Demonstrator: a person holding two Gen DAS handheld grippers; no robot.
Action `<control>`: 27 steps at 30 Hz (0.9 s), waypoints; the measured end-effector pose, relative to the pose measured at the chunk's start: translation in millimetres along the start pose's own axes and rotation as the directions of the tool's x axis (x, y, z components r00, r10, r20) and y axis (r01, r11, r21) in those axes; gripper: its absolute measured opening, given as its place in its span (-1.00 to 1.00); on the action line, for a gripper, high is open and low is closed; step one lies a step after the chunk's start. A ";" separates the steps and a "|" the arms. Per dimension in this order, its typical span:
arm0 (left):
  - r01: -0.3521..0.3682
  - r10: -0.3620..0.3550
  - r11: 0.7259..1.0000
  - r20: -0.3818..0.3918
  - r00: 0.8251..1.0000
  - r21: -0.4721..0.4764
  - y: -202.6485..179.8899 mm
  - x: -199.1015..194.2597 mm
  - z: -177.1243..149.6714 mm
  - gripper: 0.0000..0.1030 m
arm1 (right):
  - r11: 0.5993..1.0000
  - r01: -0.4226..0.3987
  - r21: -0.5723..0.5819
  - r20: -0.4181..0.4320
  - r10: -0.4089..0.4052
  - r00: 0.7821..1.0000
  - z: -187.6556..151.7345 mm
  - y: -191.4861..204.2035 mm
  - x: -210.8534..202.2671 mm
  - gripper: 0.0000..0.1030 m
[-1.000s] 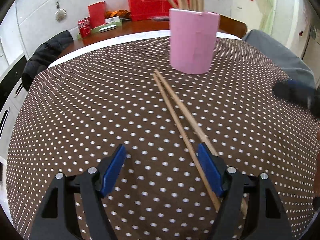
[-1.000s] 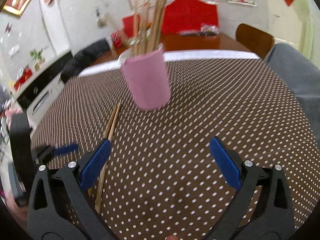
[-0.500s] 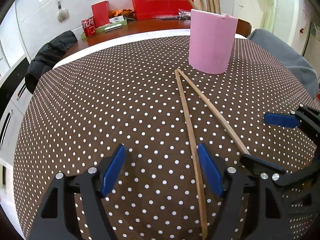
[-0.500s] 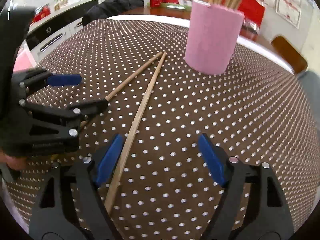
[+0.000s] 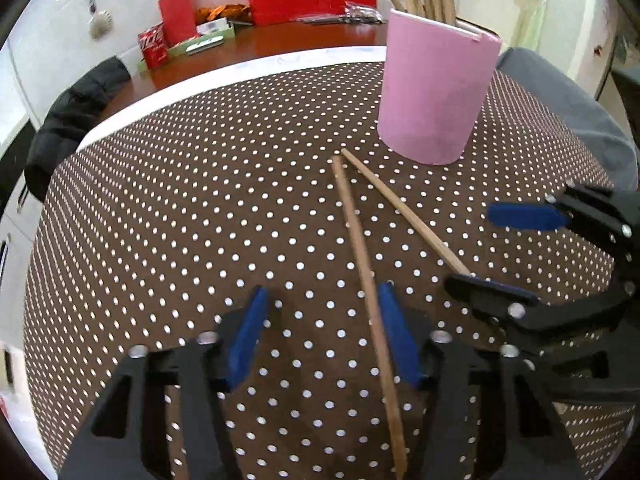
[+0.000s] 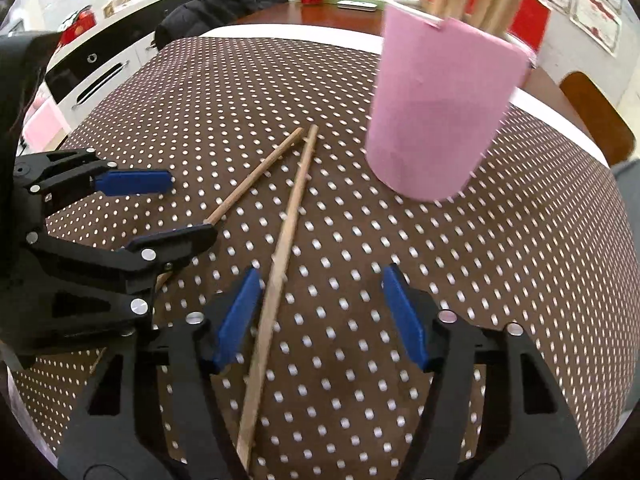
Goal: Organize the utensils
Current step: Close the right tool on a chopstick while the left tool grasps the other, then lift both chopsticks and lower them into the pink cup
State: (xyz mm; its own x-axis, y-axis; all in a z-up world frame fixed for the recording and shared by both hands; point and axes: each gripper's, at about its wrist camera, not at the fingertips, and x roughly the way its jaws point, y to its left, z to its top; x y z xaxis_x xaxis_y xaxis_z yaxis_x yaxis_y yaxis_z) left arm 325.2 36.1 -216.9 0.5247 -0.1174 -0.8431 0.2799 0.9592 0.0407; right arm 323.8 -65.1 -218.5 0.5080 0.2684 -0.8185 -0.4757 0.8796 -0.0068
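Left wrist view: both grippers closing, each astride its own chopstick.
We risk our left gripper (image 5: 320,332) rolling its chopstick (image 5: 366,280) (round, loose); right gripper (image 6: 320,316) likewise, pads not yet touching.

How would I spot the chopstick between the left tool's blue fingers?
Find the pink holder on the dotted tablecloth. Two loose chopsticks fan out from its foot: the left chopstick lies between the left gripper's closing jaws, the right chopstick between the right gripper's closing jaws.

Matt wooden chopsticks (image 5: 362,254) lie on a dotted cloth tablecloth (image 5: 200,208) beside a matt pink holder (image 5: 434,92).
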 end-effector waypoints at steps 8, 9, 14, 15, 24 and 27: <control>-0.007 0.007 0.999 0.009 1.000 0.045 -11.4 -3.1 -2.6 -0.89 | 0.999 -0.041 -0.021 0.012 0.042 0.999 5.4 -1.2 -0.2 -0.88; -0.020 0.020 1.000 0.022 1.000 0.021 -9.9 -4.9 -4.9 -0.89 | 0.998 -0.070 -0.002 0.029 0.070 0.997 1.3 -5.3 -4.3 -0.88; -0.017 0.024 0.997 0.102 0.994 -0.076 -5.0 -24.7 -11.9 -0.90 | 0.988 -0.145 0.059 0.138 0.136 0.981 -14.4 -16.6 -26.8 -0.88; -0.018 0.029 0.996 0.117 0.993 -0.092 -3.9 -28.6 -12.0 -0.90 | 0.984 -0.166 0.068 0.175 0.152 0.973 -17.2 -18.9 -34.4 -0.88; 0.045 0.034 0.981 0.396 0.918 -0.190 3.8 -100.3 4.7 -0.90 | 0.951 -0.295 0.092 0.449 0.225 0.865 -19.1 -40.1 -105.0 -0.88; 0.074 0.010 0.985 0.472 0.882 -0.158 -2.9 -116.9 20.1 -0.90 | 0.939 -0.326 0.112 0.520 0.224 0.824 -12.9 -51.5 -122.0 -0.88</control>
State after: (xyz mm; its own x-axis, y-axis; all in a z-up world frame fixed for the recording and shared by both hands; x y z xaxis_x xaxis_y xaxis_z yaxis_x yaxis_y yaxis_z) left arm 279.2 41.8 -107.7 0.8448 -0.2157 -0.4897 0.1873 0.9765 -0.1069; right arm 277.2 -148.2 -125.7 0.6851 0.6228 -0.3777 -0.5320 0.7821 0.3246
